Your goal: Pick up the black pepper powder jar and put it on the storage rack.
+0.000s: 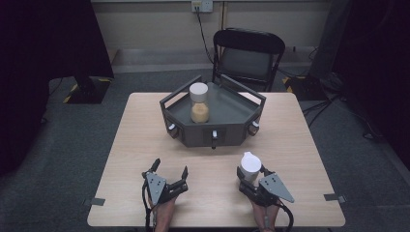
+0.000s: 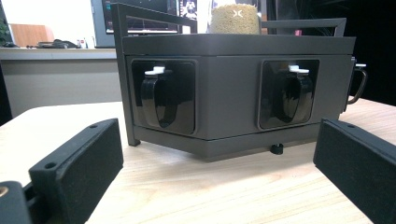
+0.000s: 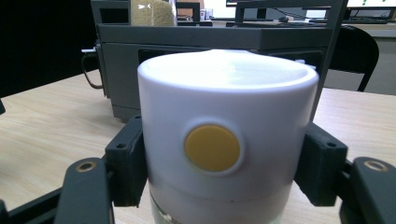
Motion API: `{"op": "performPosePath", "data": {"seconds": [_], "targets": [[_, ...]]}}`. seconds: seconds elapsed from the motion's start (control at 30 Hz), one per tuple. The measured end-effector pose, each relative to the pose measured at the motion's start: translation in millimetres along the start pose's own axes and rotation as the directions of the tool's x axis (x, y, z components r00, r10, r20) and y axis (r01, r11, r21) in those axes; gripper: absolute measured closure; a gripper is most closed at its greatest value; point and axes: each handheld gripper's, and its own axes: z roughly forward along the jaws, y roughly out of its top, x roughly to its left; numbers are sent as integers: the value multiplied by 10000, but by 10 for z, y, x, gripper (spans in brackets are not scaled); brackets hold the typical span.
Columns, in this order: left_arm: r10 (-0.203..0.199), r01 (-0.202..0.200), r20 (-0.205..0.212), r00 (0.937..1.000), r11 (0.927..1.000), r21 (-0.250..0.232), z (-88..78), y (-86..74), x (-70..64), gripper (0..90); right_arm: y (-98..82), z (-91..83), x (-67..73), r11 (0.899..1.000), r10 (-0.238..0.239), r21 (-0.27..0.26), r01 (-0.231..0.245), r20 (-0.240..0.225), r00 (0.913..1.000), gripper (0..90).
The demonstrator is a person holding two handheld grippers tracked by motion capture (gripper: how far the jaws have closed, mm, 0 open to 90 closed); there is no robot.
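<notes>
A white-lidded jar (image 1: 250,166) stands near the table's front right, and my right gripper (image 1: 250,172) is shut on it. In the right gripper view the jar (image 3: 226,140) sits between both black pads, its white lid bearing a yellow dot. My left gripper (image 1: 169,171) rests open at the front left with nothing between its fingers; the left gripper view has its pads (image 2: 79,163) spread wide over bare wood. A dark grey tray-topped stand (image 1: 227,116) sits mid-table, carrying a second jar (image 1: 199,102) of tan grains with a white lid.
The stand's front faces have recessed hooks with white tabs (image 2: 161,95). A black folding chair (image 1: 247,53) stands behind the table. Bare wooden tabletop (image 1: 140,145) lies between the grippers and the stand. Tape marks (image 1: 98,201) sit at the front corners.
</notes>
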Motion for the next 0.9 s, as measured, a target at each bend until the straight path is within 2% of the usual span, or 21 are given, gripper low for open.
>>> {"op": "performPosePath", "data": {"seconds": [0.9], "targets": [[2,-2,-37,10000,10000,5,0,1,-6,8,324,84,-27,9994,-333,-72,332,-158,9993,302]]}}
